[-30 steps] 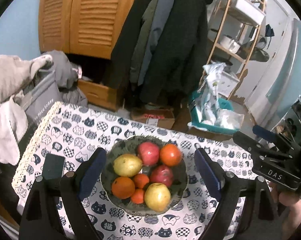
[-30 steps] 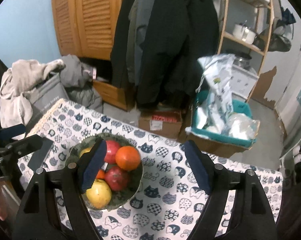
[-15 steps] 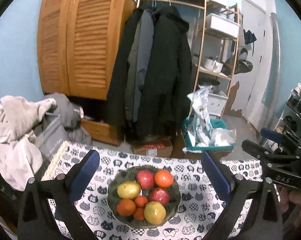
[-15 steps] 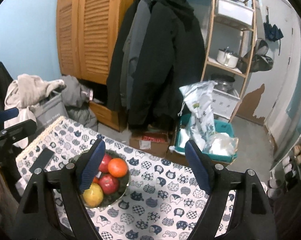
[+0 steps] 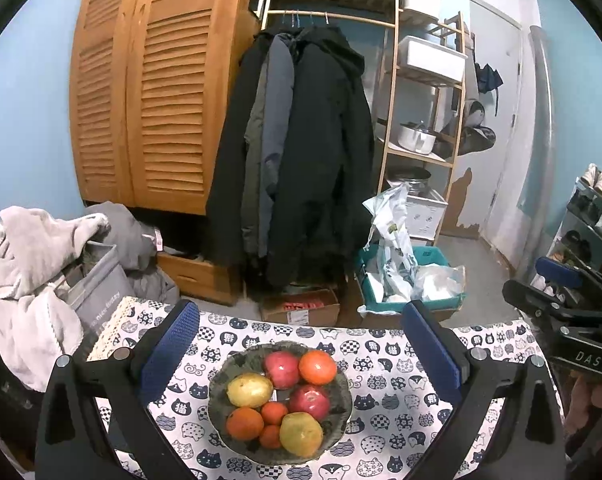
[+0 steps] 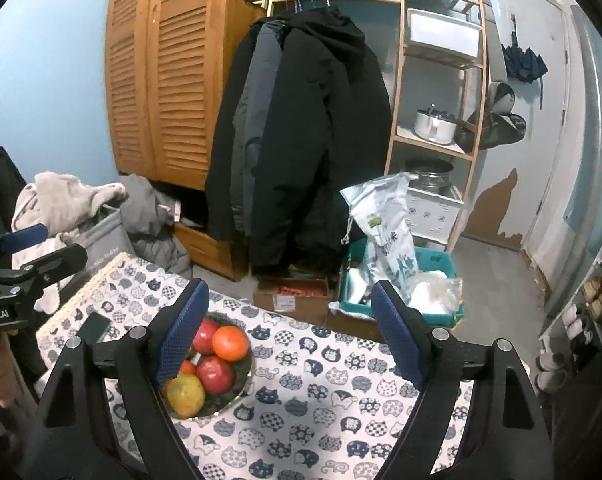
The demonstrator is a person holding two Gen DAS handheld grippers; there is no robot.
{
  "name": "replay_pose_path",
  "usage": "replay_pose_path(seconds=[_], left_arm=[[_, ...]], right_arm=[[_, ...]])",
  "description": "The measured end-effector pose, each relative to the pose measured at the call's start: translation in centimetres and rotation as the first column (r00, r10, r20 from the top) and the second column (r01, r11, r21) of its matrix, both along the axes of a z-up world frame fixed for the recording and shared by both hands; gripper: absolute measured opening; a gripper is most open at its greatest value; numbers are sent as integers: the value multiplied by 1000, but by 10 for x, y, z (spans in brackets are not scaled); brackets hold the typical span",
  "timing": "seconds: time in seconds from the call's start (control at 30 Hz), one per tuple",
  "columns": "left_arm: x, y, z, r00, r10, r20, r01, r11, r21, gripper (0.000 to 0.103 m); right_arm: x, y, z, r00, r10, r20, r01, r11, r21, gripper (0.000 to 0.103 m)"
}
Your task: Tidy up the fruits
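Both grippers pulled back from bowl (image 5: 279,446) of apples, oranges; fingers (image 5: 169,348) wide, empty.

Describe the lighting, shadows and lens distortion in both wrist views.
Left wrist: dim indoor light, black corners around the fisheye circle, wardrobe bowed; bowl of fruit sharp. Right wrist: same curved distortion, a dark shadow band lies across the tablecloth; bowl partly hidden by the right gripper's left finger.

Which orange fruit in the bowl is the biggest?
The orange at the bowl's far right, beside the red apple. The orange at the near left looks slightly smaller, and the two between are tiny.
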State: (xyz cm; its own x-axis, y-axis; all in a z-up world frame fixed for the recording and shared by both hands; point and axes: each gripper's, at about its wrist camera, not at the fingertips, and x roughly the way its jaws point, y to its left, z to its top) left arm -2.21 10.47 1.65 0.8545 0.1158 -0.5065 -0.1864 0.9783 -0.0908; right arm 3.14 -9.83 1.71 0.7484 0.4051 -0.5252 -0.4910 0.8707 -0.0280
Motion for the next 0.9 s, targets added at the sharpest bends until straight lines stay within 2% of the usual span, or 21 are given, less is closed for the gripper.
replay_pose_path(seconds=[0.9], left_arm=[[1,-10,8,1000,5,18,-6,999,37,102]], right_arm=[[3,-15,-1,999,-31,14,30,999,17,82]])
